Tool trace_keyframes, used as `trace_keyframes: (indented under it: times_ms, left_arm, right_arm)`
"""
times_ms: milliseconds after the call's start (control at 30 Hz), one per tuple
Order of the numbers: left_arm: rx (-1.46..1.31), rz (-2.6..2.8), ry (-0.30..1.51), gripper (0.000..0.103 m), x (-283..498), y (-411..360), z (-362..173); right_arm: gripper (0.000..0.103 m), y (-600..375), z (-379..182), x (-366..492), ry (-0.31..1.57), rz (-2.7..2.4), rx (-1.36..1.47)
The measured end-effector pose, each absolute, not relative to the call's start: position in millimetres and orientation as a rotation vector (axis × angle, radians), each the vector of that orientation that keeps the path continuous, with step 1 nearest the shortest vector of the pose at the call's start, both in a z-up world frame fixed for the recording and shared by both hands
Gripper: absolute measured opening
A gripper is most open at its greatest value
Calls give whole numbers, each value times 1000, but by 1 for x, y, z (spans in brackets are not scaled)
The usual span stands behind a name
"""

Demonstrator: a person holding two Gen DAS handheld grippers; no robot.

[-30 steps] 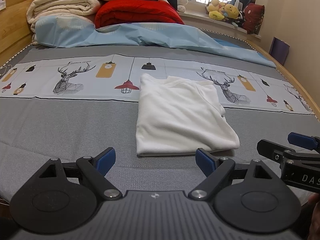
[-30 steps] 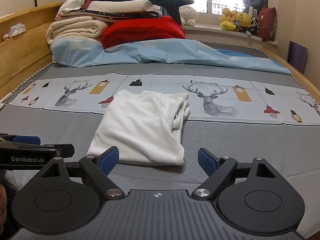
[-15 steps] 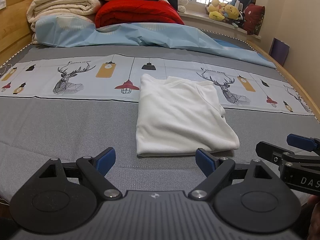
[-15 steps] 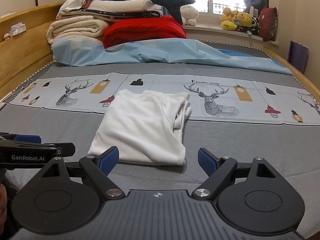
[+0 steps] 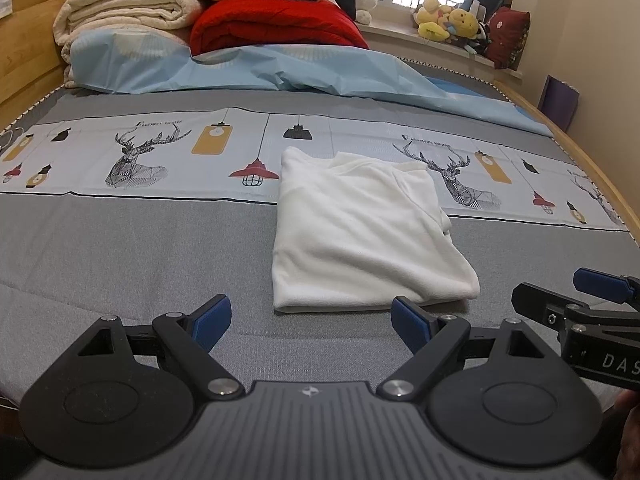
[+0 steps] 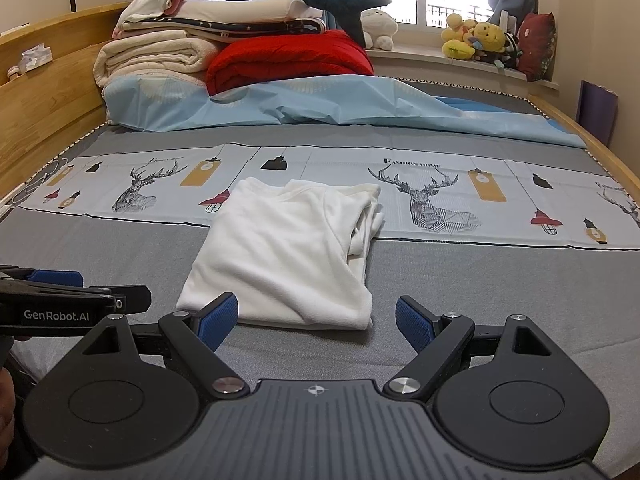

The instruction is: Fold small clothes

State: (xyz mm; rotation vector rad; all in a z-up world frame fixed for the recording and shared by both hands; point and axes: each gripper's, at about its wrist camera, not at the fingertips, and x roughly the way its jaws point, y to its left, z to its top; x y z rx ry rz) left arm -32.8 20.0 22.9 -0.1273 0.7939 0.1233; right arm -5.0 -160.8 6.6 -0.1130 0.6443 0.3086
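I am holding my left gripper (image 5: 310, 320) and right gripper (image 6: 316, 320) low over the grey bed cover (image 5: 120, 248), fingers spread wide and gripping nothing. The soft white folded shirt (image 5: 360, 232) is lying just ahead of both, straddling the deer-printed band (image 5: 160, 160). I judge I am between folds; next I should be pinching its near hem corners to double it away.

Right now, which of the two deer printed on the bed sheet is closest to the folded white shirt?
The right-hand deer, under the "Fashion Home" lettering: it sits just beside the white shirt, near its bunched right edge. The left-hand deer stands farther off, beyond a red lamp print.
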Motion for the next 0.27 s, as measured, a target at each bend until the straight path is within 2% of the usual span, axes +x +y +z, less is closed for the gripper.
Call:
trace_keyframes:
  times_ms: [267]
  left_arm:
    - [-127, 125, 797, 90, -33, 20, 22]
  right_arm:
    - [87, -161, 7, -5, 645, 308, -113]
